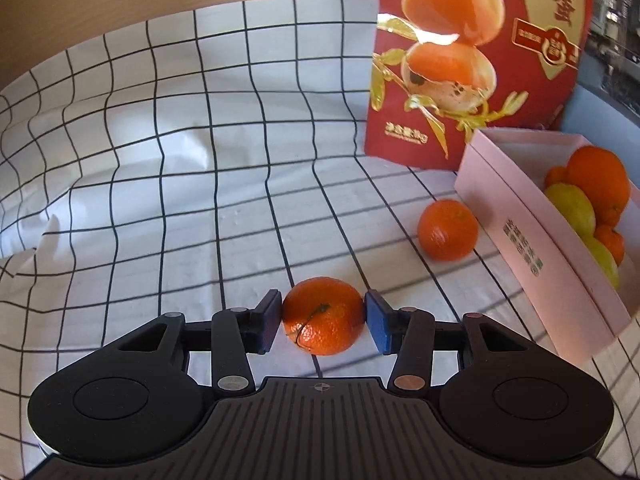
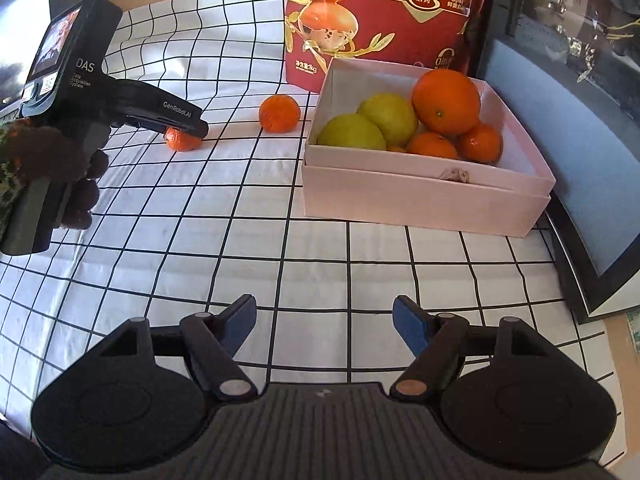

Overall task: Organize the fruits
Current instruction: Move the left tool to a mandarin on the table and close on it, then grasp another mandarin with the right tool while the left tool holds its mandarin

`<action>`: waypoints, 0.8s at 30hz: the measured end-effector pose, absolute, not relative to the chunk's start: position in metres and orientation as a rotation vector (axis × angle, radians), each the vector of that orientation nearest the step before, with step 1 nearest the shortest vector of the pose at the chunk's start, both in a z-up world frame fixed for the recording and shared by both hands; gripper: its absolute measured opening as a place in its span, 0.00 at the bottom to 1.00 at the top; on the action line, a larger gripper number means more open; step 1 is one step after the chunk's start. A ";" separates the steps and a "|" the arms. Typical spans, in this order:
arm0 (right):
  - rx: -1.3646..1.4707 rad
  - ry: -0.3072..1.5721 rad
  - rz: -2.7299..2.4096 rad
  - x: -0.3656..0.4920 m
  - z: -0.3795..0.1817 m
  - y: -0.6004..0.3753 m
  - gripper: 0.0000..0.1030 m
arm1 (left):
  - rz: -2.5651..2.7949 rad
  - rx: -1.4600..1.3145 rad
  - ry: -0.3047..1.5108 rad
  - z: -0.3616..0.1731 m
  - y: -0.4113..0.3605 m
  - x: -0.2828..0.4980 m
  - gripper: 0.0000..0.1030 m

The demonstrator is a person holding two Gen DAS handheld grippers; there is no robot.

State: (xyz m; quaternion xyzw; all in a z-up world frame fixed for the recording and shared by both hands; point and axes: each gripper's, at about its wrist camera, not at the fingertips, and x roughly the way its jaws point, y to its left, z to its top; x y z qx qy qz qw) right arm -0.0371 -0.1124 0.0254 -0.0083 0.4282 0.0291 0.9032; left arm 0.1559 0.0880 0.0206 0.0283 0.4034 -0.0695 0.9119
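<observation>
Inside pink box [image 2: 420,200]: lemons [image 2: 352,133], oranges [image 2: 446,102], tangerines [image 2: 432,145].

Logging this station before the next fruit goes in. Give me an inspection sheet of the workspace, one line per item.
Surface: white tablecloth with black grid, wrinkled on the left side.
Job's things: pink box holds two yellow-green fruits, one large orange and several smaller oranges; loose mandarin lies on the cloth beside the box; another mandarin sits between the left claw's pads.
Clutter: red printed bag stands behind the box.
Grippers: left claw shut on the mandarin, which rests on the cloth; right claw open, empty, above the cloth.
Cables: nothing seen.
Surroundings: dark-framed panel to the right of the box; wood surface beyond the cloth.
</observation>
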 end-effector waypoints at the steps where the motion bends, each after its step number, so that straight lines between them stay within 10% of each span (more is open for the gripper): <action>1: -0.021 0.883 0.064 -0.037 0.026 -0.112 0.73 | -0.148 0.053 0.836 0.021 0.089 0.152 0.49; 24: -0.418 0.789 0.242 0.152 0.064 -0.018 0.61 | -0.068 -0.186 0.890 0.029 0.158 0.017 0.49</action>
